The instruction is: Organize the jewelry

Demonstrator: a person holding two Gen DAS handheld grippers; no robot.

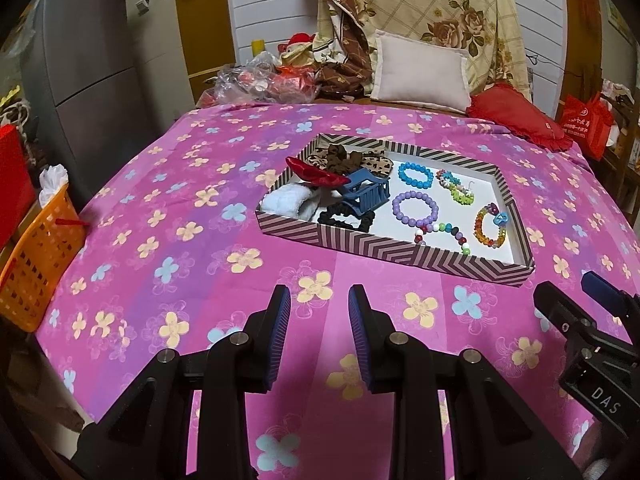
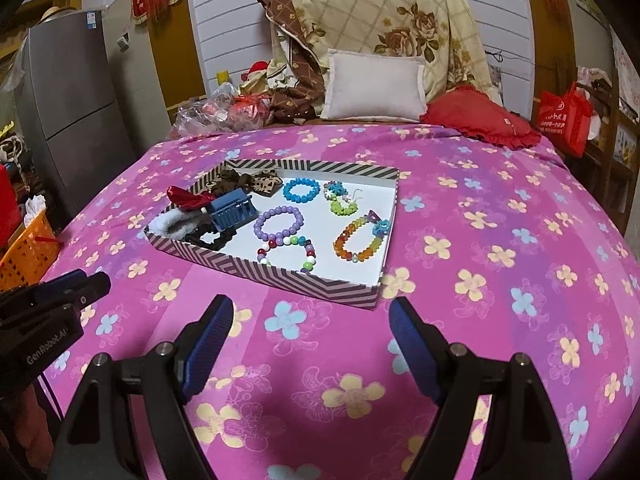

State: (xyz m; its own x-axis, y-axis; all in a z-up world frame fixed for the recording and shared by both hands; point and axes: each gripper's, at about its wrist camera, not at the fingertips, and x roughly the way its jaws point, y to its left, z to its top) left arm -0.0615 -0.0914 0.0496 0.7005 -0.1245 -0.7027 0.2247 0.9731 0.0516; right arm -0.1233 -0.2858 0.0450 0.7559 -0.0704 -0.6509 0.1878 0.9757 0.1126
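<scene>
A shallow tray (image 1: 384, 250) (image 2: 280, 276) with a zigzag rim lies on the pink flowered bedspread (image 1: 160, 240). Its right half holds several bead bracelets: a blue one (image 1: 415, 175) (image 2: 302, 191), a purple one (image 1: 415, 208) (image 2: 279, 222), an orange one (image 1: 490, 226) (image 2: 360, 240), a green one (image 1: 456, 186) and a multicolour one (image 2: 288, 254). Its left half holds hair things: a blue claw clip (image 1: 366, 194) (image 2: 232, 210), a black scrunchie (image 1: 346, 220), a red bow (image 1: 316, 174) and a white fluffy band (image 1: 286, 202). My left gripper (image 1: 319, 296) is open and empty, short of the tray. My right gripper (image 2: 312, 312) stands wide open and empty near the tray's front corner.
An orange basket (image 1: 36, 264) sits off the bed's left side beside a grey fridge (image 1: 88, 64). Pillows (image 1: 420, 68), a red cushion (image 1: 516, 120) and plastic bags (image 1: 256, 80) crowd the head of the bed. A red bag (image 2: 564, 120) stands at the right.
</scene>
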